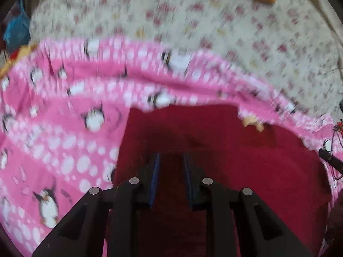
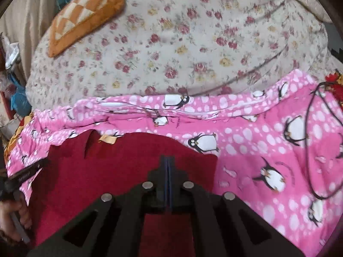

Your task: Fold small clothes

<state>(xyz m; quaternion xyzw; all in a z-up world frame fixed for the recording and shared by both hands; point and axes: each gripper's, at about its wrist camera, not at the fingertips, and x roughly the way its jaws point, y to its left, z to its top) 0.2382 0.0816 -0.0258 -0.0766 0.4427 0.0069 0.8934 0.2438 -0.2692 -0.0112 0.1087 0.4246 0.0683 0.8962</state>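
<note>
A dark red garment lies on a pink penguin-print blanket, with a yellowish tag near its far edge. My left gripper is over the garment's left part. Its blue pads stand slightly apart with red cloth filling the gap, so it is shut on the garment. In the right wrist view the left gripper shows at the garment's left edge, held by a hand. My right gripper is shut above the garment's right part, pads pressed together with no cloth visible between them.
The pink blanket rests on a floral bedsheet. An orange checked cushion sits at the far left of the bed. A thin dark cable loops over the blanket on the right. Blue and red clutter lies beyond the bed's left edge.
</note>
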